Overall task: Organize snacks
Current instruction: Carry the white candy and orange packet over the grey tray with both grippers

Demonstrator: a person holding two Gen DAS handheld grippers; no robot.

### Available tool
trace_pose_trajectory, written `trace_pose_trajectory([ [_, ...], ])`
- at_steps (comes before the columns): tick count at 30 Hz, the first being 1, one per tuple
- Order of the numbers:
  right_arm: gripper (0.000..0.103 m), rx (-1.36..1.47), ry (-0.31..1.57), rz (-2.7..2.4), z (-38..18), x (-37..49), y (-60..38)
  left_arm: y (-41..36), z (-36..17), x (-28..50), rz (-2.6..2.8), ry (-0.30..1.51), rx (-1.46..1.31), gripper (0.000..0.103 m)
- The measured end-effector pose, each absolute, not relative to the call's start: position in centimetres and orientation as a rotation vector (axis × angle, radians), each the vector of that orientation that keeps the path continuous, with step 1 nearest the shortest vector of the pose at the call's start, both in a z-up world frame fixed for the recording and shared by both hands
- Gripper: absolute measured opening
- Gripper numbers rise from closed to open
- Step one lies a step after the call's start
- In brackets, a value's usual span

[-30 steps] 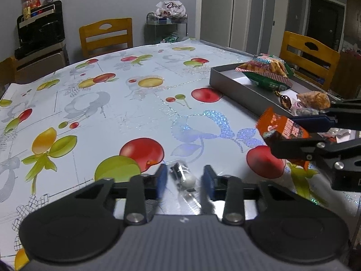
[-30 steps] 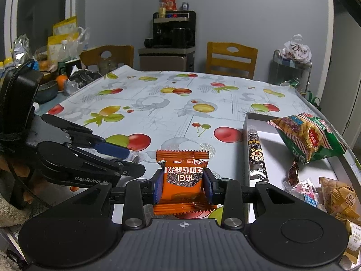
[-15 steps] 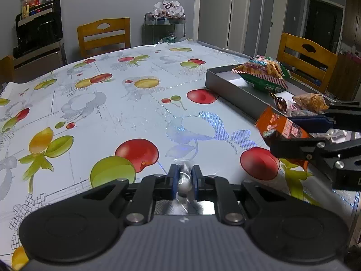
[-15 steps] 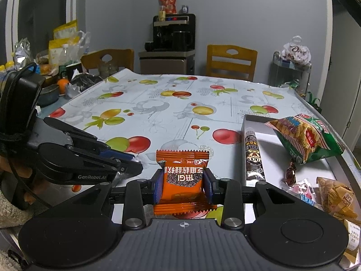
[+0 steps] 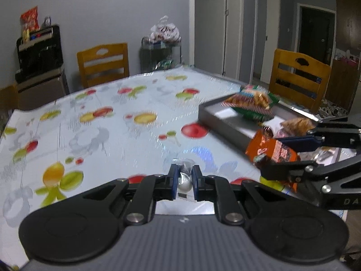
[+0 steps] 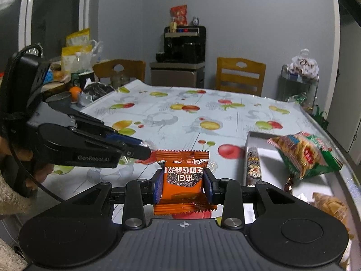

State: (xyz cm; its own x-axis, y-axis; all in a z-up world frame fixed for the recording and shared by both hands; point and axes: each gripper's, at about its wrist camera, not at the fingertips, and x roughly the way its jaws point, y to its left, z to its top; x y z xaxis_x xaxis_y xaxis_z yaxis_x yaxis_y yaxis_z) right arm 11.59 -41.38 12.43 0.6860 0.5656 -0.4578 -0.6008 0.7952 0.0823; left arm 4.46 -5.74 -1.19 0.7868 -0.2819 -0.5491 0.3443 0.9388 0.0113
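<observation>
While both grippers are loaded: the step in hand looks like carrying two snacks over to the tray
Left gripper (image 5: 183,180): closed on a small silver candy (image 5: 184,181) in a clear wrapper, pinched between the blue pads, lifted above the tablecloth (image 5: 94,135)
Right gripper (image 6: 183,186): closed on an orange packet (image 6: 182,181), gripped by its two sides, upright, print facing the camera
Tray (image 6: 250,135): grey, to the right on the table, already holding a green chip bag (image 6: 304,153), a dark stick packet (image 6: 253,167) and other snacks
Doing it well: keep both grips firm; bring each snack fully past the tray wall before opening
Free spot: bare floor between stick packet and chip bag
Risk: grippers are close together, so stagger them; the candy's slick wrapper may slip
</observation>
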Motion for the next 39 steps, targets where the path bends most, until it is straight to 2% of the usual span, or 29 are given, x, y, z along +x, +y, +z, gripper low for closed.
trace_pose_trajectory([
  [14,0.038,-0.057,0.409,0.643,16.8,12.0,-45.4,-10.0,5.1,3.4,-0.425,0.416,0.182,0.010],
  [21,0.038,-0.001,0.380,0.557,17.2,12.6,-48.8,-12.9,6.8,3.9,-0.484,0.386,0.202,0.010],
  [39,0.038,0.030,0.514,0.383,11.7,16.6,-54.8,-21.3,1.3,9.0,-0.593,0.553,0.268,0.010],
])
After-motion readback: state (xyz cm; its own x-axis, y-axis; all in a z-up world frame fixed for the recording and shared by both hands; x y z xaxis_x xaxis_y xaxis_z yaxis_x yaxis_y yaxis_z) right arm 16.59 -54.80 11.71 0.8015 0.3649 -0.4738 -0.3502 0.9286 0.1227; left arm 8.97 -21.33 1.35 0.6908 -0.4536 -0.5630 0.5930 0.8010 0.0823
